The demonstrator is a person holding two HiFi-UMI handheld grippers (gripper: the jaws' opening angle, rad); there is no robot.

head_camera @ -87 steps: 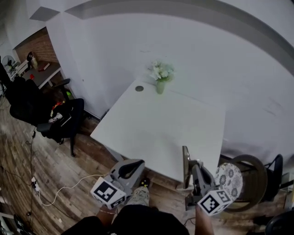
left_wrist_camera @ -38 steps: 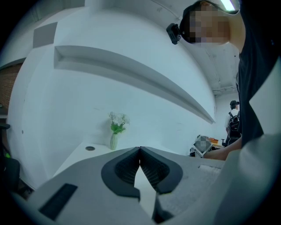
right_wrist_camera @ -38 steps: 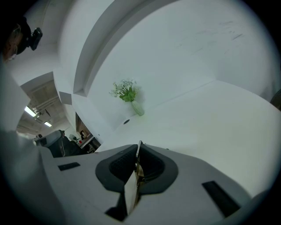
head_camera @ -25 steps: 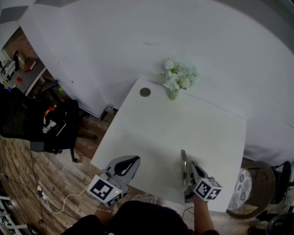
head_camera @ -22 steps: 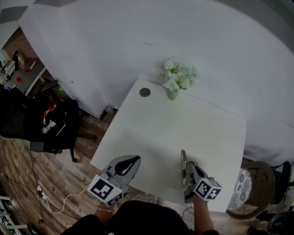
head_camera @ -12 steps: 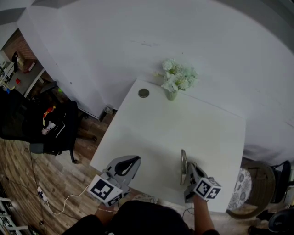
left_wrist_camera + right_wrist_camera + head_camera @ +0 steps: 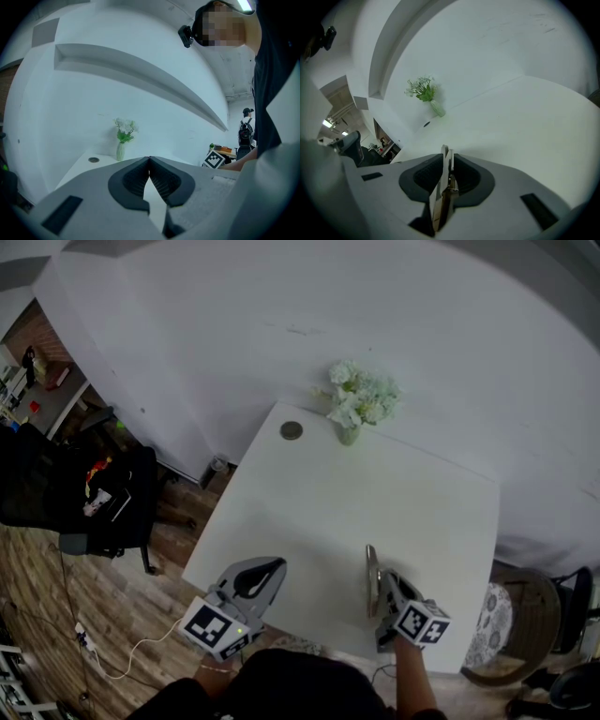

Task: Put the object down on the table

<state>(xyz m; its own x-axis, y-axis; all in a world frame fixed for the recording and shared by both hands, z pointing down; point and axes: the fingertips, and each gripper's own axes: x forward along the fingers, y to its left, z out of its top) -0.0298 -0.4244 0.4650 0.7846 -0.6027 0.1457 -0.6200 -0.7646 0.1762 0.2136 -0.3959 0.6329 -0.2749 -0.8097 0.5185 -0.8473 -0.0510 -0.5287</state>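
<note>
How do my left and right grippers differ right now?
The left gripper is shut on nothing; the right gripper is shut on a thin flat object held on edge. The left gripper is at the table's near left edge; the right gripper is above the tabletop. Both face the far end, where the flower vase stands.

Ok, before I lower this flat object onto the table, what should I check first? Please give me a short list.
1. Grip: the right gripper is closed on the flat object, which stands on edge. Ok.
2. Landing place: the table is bare ahead of the object. Ok.
3. Vase: it stands at the table's far edge, well apart from the object. Ok.
4. Left gripper: shut, empty and off to the left. Ok.
5. Gap between the object's lower edge and the table: cannot tell.
</note>
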